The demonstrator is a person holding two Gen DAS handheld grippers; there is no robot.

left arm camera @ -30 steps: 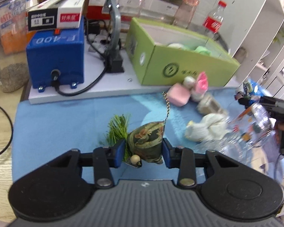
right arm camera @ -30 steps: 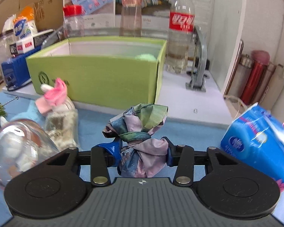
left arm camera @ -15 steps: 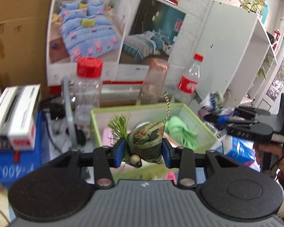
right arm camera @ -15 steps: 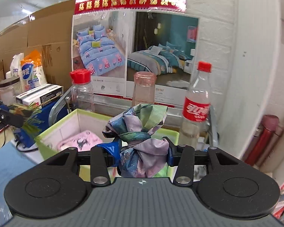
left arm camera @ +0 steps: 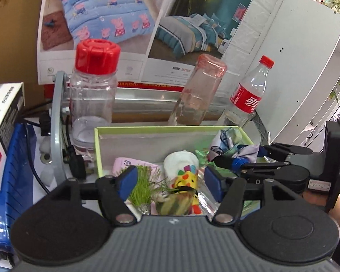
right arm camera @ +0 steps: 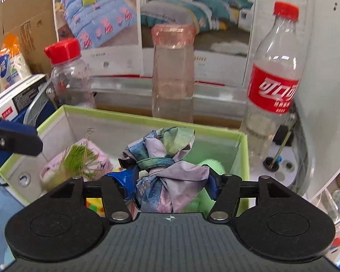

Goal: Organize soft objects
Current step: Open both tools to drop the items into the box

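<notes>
A: Where is each set of tongs?

B: Both are over the green box (left arm camera: 147,128). The left tongs (left arm camera: 171,182) are spread wide with nothing between the pads; the green-tasselled pouch (left arm camera: 172,201) lies just below them, inside the box among the pink cloth (left arm camera: 124,162) and a white soft toy (left arm camera: 181,162).

A: And the right?

B: The right tongs (right arm camera: 170,182) are pinching the knotted patchwork cloth bundle (right arm camera: 165,158). It hangs above the box's right half, with a light green plush (right arm camera: 212,163) just behind and below it.

A: So what does the next move turn on?

B: The bundle is already straight above the open box, knot upward. I'd judge that spreading the right tongs is all it needs; the left is clear of that side.
</notes>
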